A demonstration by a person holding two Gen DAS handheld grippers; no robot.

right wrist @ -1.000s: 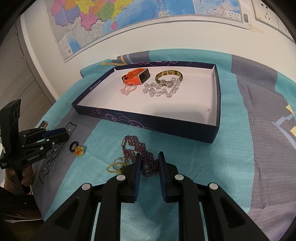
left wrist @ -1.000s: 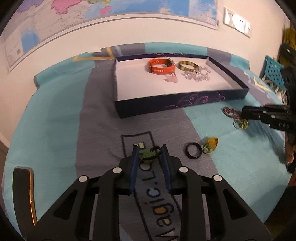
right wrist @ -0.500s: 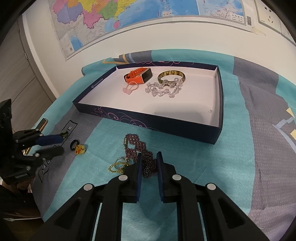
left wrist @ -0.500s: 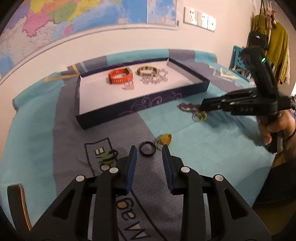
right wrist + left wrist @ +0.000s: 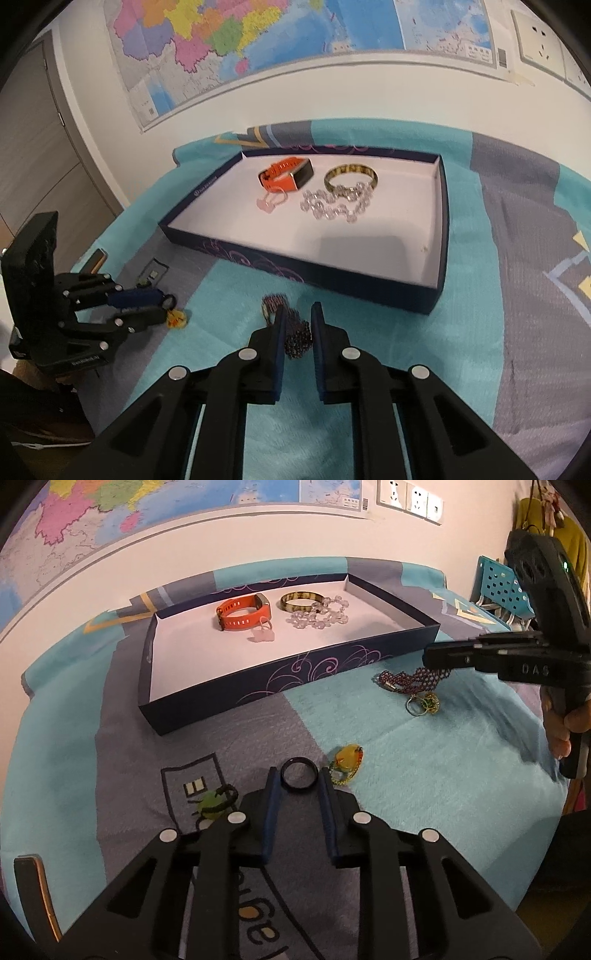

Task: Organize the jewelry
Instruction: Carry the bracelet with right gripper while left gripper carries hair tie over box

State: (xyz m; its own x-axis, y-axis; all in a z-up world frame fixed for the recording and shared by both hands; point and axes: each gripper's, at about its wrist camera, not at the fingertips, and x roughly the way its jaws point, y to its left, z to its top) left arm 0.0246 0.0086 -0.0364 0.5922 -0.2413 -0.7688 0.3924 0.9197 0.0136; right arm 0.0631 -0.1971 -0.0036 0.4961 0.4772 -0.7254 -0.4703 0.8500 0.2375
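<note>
Surface: teal-and-grey cloth.
Left gripper: jaws wide, black ring between the tips.
Right gripper: jaws open, straddling the beaded bracelet.

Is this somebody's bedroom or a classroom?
Probably a room at home, maybe a bedroom: a wall map, clothes hanging in the corner, and a box of jewelry on a teal blanket.

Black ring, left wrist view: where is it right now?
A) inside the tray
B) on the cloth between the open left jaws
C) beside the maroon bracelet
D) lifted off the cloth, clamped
B: the black ring lies flat on the grey cloth at the left gripper tips, jaws apart on either side.
</note>
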